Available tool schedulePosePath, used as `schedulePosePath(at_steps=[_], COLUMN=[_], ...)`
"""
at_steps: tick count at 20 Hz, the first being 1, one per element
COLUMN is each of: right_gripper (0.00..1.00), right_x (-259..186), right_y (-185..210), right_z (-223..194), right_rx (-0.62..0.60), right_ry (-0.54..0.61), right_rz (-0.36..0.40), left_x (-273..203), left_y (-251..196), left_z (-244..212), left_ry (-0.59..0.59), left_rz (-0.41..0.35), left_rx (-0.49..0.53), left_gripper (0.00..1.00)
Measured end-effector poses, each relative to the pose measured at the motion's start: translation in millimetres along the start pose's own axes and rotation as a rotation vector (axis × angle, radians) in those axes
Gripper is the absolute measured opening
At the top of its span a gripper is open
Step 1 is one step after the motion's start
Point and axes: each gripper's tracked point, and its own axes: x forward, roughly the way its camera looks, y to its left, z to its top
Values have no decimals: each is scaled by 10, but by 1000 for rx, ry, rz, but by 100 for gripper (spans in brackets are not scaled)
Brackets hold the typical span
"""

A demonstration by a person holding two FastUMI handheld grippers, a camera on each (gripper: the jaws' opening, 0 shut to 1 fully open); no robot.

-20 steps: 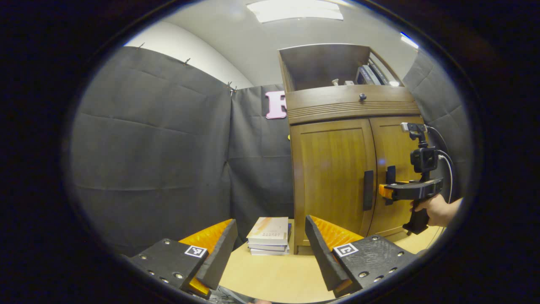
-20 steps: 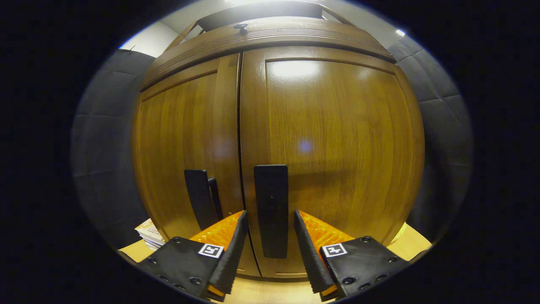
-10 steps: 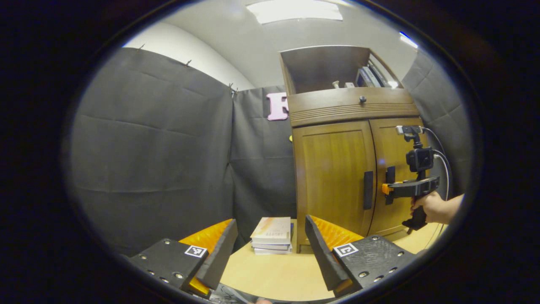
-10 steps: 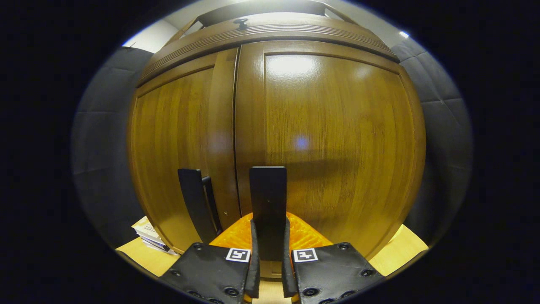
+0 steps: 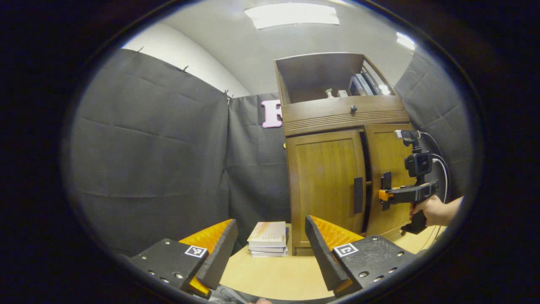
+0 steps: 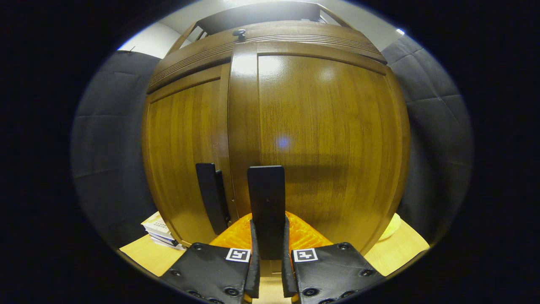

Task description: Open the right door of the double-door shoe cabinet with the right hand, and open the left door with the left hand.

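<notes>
Booth with black cloth walls; pale wood desk (image 5: 274, 274) carries the shoe cabinet (image 5: 341, 114) at its far right, with a stack of books (image 5: 268, 238) just beside the cabinet's left foot.

Right gripper (image 6: 268, 264) is clamped on the right door's handle (image 6: 265, 202), both fingers pressing its lower part. In the left gripper view the right door (image 5: 390, 169) stands slightly ajar, a dark gap showing between it and the left door (image 5: 325, 181). A hand (image 5: 428, 209) holds that gripper level.

Left gripper (image 5: 270, 249) is wide, holding nothing, low over the desk and well apart from the left handle (image 5: 357, 195). Left door looks shut.

Step in hand, as I judge it: swinging the right door out. To do it well:
- Pull along an arc about the hinges on the door's right edge, not straight back, so the fingers don't slide down the handle.
- Hold the grip firm and the gripper level; the handle is smooth and flat and could slip.
- Keep the pull gentle, since the cabinet could shift on the desk.
- Let the wrist turn with the door.
- Keep the left gripper back until the swing clears, then bring it squarely onto the left handle.
</notes>
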Motion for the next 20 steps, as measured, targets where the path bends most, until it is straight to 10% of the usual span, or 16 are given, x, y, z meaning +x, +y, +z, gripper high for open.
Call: schedulePosePath(at_steps=[20], right_gripper=[23], right_x=[-866], right_y=[-382], right_z=[-103], right_rx=[10], right_ry=[8], right_rz=[62], left_x=[-72], left_y=[-376], left_z=[59], left_ry=[-42], left_rz=[-148], left_rx=[-17], left_gripper=[94])
